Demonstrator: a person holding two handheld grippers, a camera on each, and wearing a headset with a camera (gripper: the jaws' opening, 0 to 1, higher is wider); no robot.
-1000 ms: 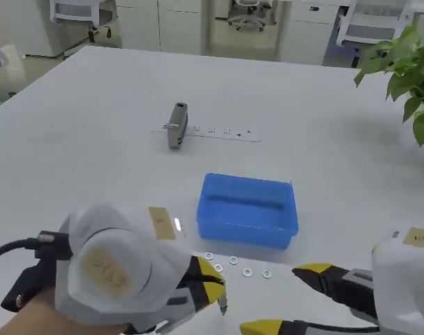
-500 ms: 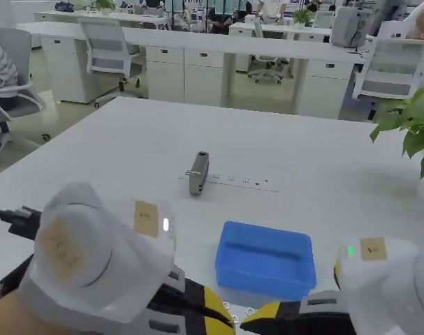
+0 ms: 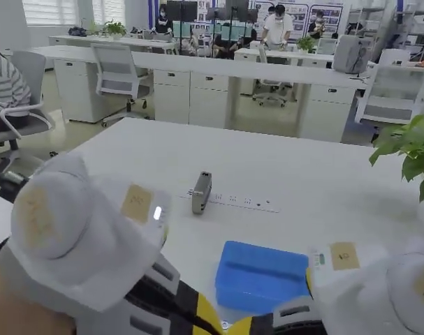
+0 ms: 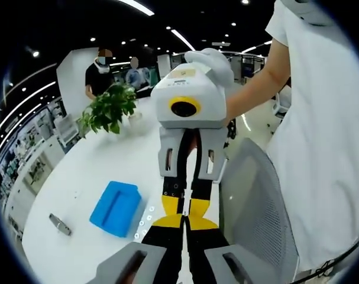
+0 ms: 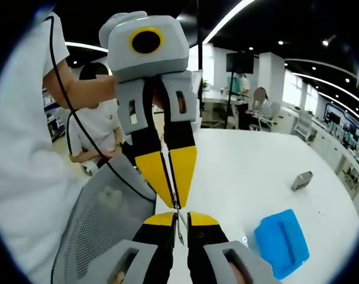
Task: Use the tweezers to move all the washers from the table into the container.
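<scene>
The gripper cameras face each other head-on. In the left gripper view we look along its jaws straight at the right gripper (image 4: 183, 212); in the right gripper view we look straight at the left gripper (image 5: 174, 204). They are tip to tip, so near that the tweezers (image 5: 179, 229) pinched in the left one reach between the right camera's own jaws. From the head we look forward over both, close behind their housings, across the table (image 3: 281, 174) toward the office. All three views share the container (image 3: 264, 276) and the grey block (image 3: 201, 192) — head and left gripper views also share the plant (image 3: 407, 150).
</scene>
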